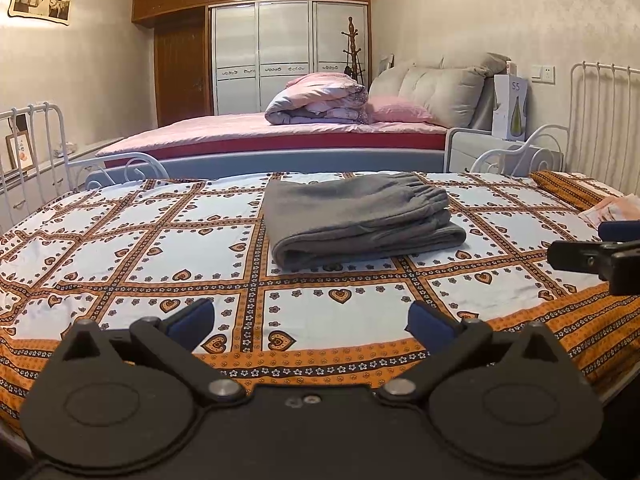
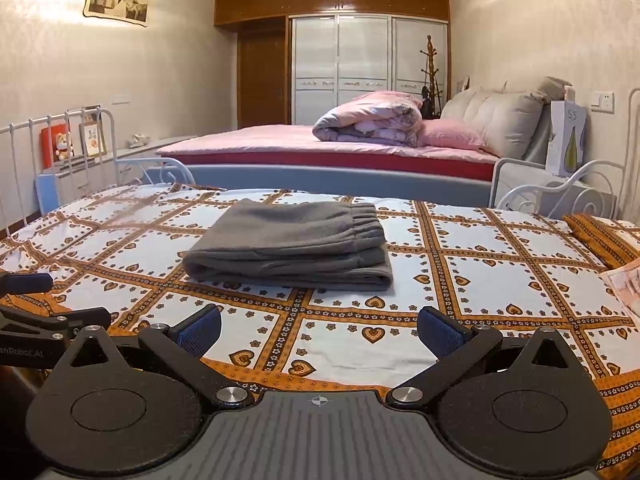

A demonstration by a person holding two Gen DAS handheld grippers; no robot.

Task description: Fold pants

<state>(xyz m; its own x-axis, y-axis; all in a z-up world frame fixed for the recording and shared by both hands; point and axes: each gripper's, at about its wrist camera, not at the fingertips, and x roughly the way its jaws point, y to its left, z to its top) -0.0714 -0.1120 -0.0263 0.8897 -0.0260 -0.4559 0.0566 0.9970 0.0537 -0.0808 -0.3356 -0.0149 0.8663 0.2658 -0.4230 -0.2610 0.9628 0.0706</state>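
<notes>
Grey pants (image 1: 360,220) lie folded in a compact stack on the patterned bed sheet (image 1: 140,248), elastic waistband to the right. They also show in the right wrist view (image 2: 292,246). My left gripper (image 1: 310,322) is open and empty, held back near the bed's front edge, apart from the pants. My right gripper (image 2: 320,330) is open and empty, also short of the pants. The right gripper shows at the right edge of the left wrist view (image 1: 600,256); the left gripper shows at the left edge of the right wrist view (image 2: 44,320).
A white metal bed frame (image 1: 600,120) rises at both ends of the bed. An orange pillow (image 2: 608,236) and a pinkish folded cloth (image 2: 624,284) lie at the right. Behind stand a pink bed (image 2: 320,148) with a rolled quilt, and a wardrobe (image 2: 360,68).
</notes>
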